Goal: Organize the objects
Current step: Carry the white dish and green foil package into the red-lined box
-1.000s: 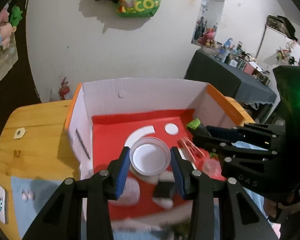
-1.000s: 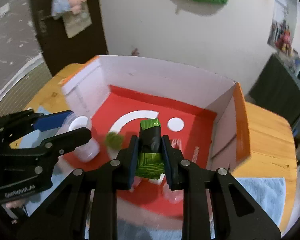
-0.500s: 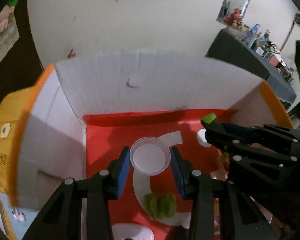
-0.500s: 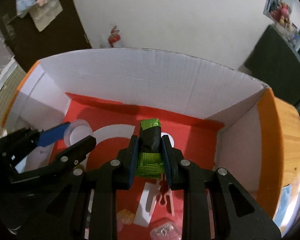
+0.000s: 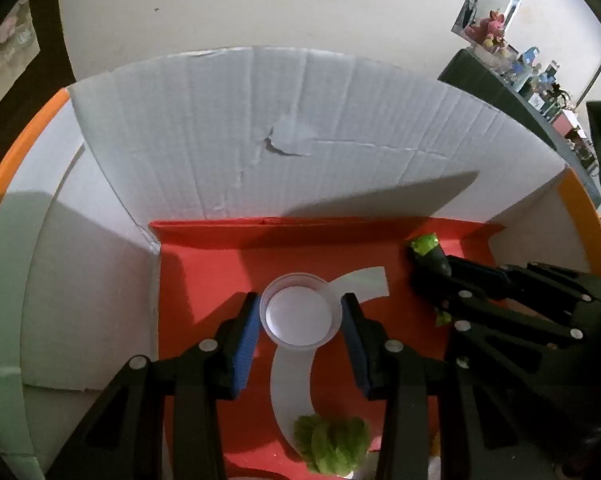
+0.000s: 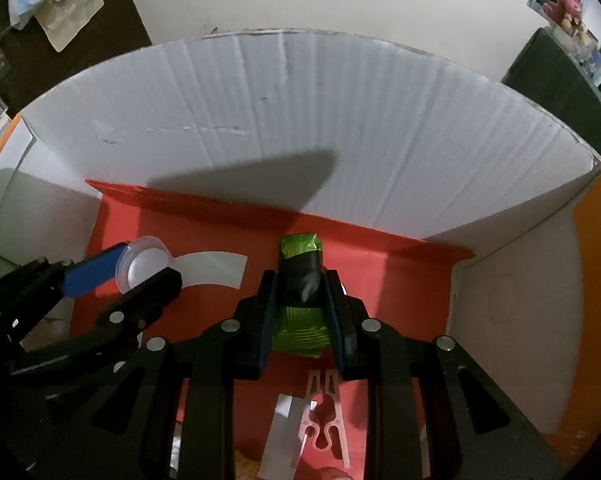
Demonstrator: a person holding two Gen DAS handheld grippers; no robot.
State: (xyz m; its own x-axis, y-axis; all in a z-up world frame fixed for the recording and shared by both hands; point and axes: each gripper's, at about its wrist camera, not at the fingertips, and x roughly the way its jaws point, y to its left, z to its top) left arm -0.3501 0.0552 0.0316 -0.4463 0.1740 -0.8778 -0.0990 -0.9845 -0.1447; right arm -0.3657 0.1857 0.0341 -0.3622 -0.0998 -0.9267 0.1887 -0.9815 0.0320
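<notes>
A clear plastic cup (image 5: 300,311) sat pinched in the left gripper (image 5: 300,328) inside the cardboard box (image 5: 284,136); the right gripper (image 6: 302,312) clamped a green-and-black wrapped object (image 6: 300,280) near the back wall.

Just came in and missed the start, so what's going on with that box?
A person is working with two handheld grippers inside a white cardboard box with a red floor. The left gripper is closed on a small clear plastic cup, and the right gripper is closed on a green and black packet. Both are held low over the box floor, near its back wall. A green crumpled ball and a pink plastic fork already lie on the floor.
</notes>
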